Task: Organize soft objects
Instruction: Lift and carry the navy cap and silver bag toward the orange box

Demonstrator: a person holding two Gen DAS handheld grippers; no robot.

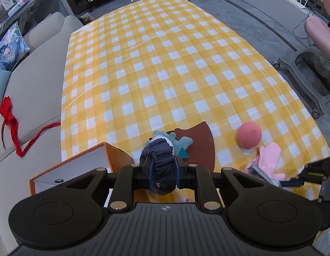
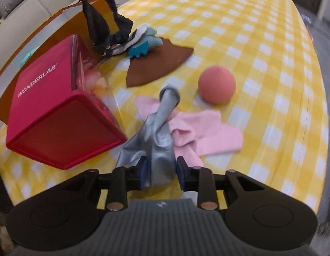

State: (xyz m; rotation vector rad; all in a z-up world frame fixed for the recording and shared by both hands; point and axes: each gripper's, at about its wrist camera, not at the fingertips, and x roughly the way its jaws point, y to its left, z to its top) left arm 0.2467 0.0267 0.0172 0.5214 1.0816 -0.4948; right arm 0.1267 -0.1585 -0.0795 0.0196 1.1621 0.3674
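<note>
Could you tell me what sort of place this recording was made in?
Probably a home living room: a beige sofa with a cushion beside the checked cloth, and a wheeled chair on the tile floor.

Both wrist cams look steeply down, close to the checked cloth (image 1: 186, 68); both see pink ball (image 2: 216, 84).

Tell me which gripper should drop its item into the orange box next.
Left. The left gripper already holds the dark garment right beside the orange box; the right gripper is farther off.
</note>
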